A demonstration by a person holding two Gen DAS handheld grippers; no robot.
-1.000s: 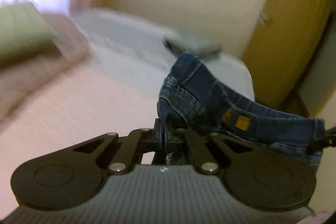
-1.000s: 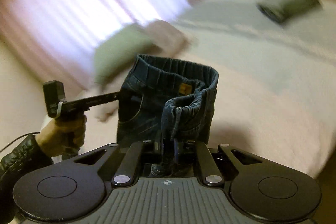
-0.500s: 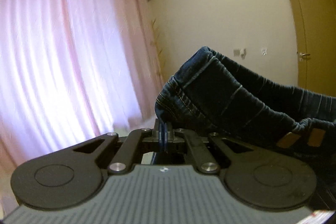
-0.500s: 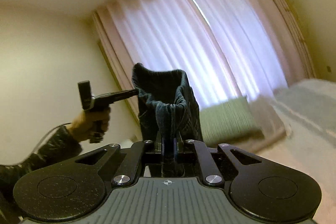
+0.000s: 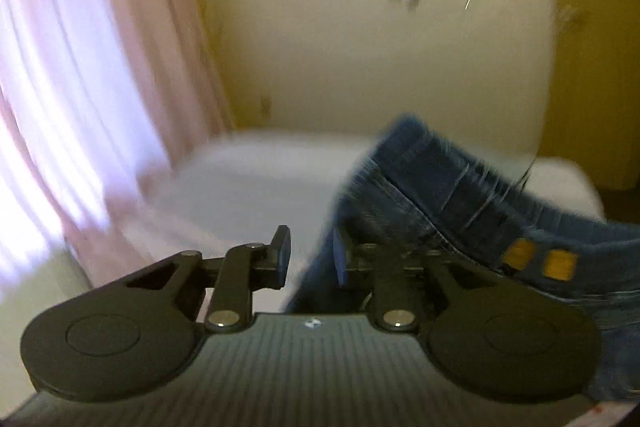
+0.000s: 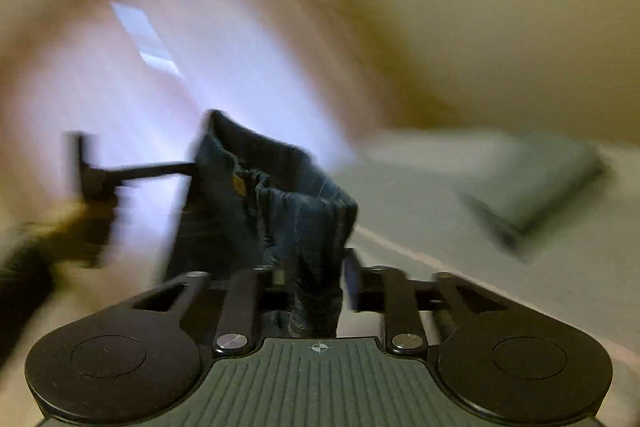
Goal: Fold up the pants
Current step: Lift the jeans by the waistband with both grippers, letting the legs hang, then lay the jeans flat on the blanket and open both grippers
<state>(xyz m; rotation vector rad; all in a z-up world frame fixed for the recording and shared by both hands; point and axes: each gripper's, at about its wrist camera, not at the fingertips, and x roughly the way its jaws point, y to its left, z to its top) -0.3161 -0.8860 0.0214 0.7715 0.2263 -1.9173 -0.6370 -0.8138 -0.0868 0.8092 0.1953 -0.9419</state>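
Blurred bed [image 5: 260,187]; jeans [image 5: 460,195] with unreadable tan labels [image 5: 540,261].

Jeans [image 6: 296,211] between parted jaws.

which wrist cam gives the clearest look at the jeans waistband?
Left wrist: the jeans waistband runs across the right half, stitching and two tan patches visible despite blur. Right wrist shows it bunched, darker, smeared, between open fingers.

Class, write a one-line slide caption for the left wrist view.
Open left gripper beside the blue jeans, with a white bed and pink curtain blurred behind.
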